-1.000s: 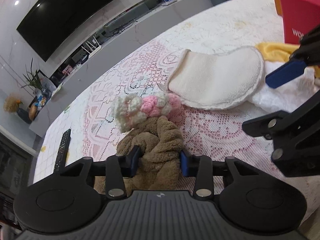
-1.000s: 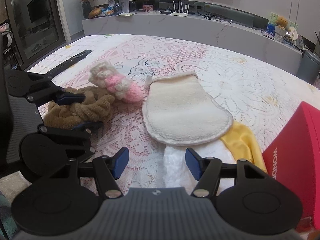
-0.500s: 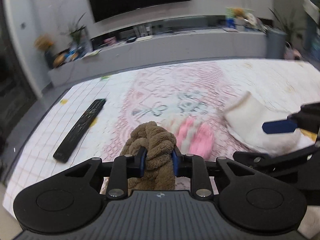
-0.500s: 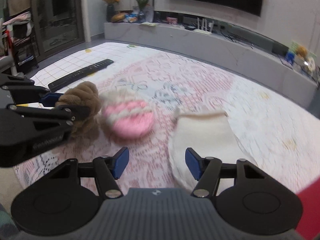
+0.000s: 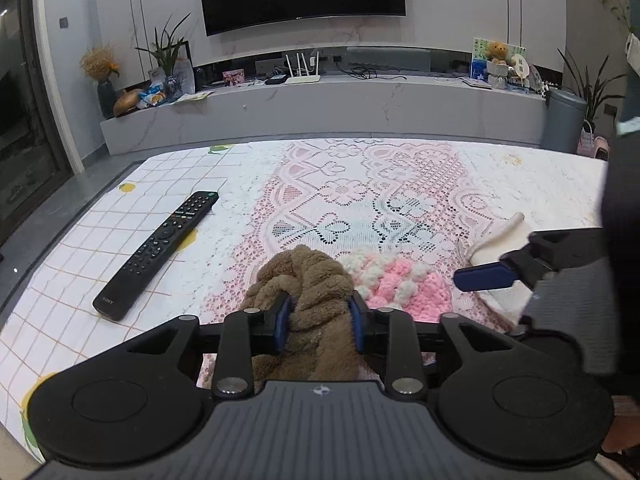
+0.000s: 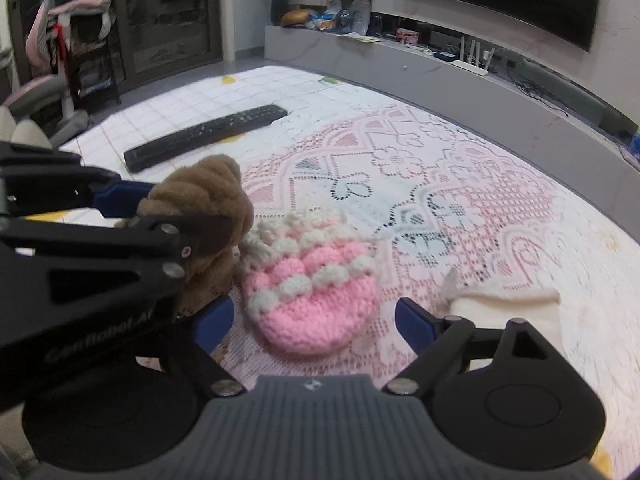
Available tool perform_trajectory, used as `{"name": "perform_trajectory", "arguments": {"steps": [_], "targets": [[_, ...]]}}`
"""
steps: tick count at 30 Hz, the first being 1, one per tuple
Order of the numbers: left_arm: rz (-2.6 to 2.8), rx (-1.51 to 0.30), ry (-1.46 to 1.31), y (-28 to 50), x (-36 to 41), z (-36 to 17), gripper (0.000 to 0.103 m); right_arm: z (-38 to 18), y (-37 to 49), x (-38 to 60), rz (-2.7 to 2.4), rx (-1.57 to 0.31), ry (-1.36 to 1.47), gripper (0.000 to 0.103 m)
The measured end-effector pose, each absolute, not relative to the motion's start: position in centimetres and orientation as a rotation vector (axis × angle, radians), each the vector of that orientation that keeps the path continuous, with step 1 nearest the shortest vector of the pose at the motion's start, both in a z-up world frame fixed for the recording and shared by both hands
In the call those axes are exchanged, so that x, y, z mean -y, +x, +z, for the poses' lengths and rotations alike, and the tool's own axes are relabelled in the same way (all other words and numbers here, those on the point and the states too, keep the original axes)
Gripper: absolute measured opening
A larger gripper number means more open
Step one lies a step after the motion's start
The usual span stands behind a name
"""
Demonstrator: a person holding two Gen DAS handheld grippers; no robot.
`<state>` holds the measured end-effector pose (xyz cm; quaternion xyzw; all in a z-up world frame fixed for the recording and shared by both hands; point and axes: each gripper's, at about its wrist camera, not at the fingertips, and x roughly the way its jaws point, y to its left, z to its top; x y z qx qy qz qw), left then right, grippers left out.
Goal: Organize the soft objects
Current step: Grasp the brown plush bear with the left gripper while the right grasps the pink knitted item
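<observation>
Jaws first: on our left gripper [image 5: 319, 326] they are opening, yet the blue pads still press both sides of the brown plush twist [image 5: 310, 280], which rises between them and bulges out past their tips. On our right gripper [image 6: 314, 322] the jaws are also opening and stand wide and released, their pads clear of the pink-and-white knitted pouch [image 6: 312, 280] that lies on the lace cloth [image 6: 460, 184] between and just beyond them. That lace cloth spreads ahead of both sets of jaws over the counter [image 5: 120, 216], whose bare part is checked. A cream mitt [image 6: 508, 300] lies just outside the right jaw of the right gripper. Well left of the left jaws rests a black remote [image 5: 160, 248], apart from the soft things.
</observation>
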<state>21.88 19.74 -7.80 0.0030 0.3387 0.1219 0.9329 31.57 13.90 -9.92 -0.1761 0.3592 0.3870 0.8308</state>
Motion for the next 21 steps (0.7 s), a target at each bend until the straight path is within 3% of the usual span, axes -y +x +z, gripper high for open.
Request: {"name": "perform_trajectory", "arguments": {"steps": [7,11,15,18,21], "targets": [[0.231,-0.703,0.033,21.9,-19.4,-8.1,0.046,-11.4,32.2,-14.4,0.835,-0.778,-0.408,0.072],[0.218,-0.71,0.018,21.8,-19.4,-8.1,0.047,-11.1,31.7,-14.2,0.847,-0.744,-0.414,0.054],[0.217,-0.709,-0.008,21.5,-19.5,-7.9,0.037,-10.5,30.9,-14.3,0.867,-0.726,-0.436,0.032],[0.226,-0.677,-0.009,21.0,-19.6,-7.4,0.033,-9.9,30.6,-14.4,0.864,-0.712,-0.442,0.022],[0.24,-0.658,-0.012,20.6,-19.5,-7.1,0.031,-9.4,30.3,-14.2,0.859,-0.711,-0.418,0.019]]}}
